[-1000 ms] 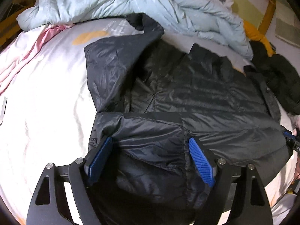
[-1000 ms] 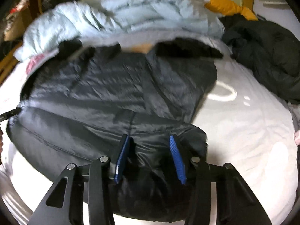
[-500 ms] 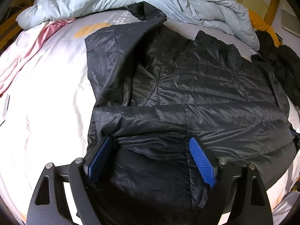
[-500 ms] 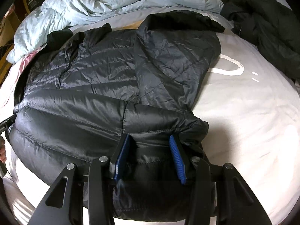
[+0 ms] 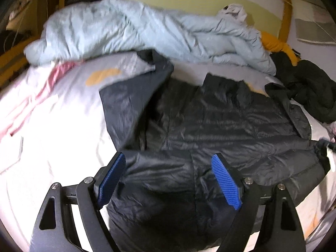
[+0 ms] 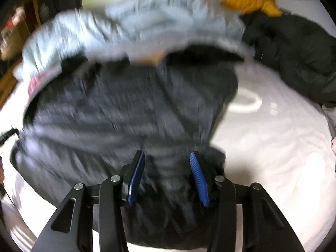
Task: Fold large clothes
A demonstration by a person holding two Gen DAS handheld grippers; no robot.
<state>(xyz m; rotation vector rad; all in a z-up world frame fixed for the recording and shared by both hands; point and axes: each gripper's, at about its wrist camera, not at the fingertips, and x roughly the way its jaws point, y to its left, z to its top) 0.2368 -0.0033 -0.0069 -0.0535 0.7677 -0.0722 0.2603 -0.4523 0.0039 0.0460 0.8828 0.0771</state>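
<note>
On bed (image 5: pixel 52 138): black puffer jacket (image 5: pixel 220 126), hem folded up. Left gripper (image 5: pixel 170 174) and right gripper (image 6: pixel 167 174) fingers each clamped on hem fabric.

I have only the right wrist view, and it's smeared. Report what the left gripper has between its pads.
Observer: The left gripper stands wide, with the folded hem of the black puffer jacket filling the gap between its pads.
Operator: Report the bed beside that end of the jacket.
Observer: White sheet, with an orange patch on it near the jacket's far corner.
Operator: Name what tops the light blue duvet.
Observer: A small white garment lies on it, by the wall.
</note>
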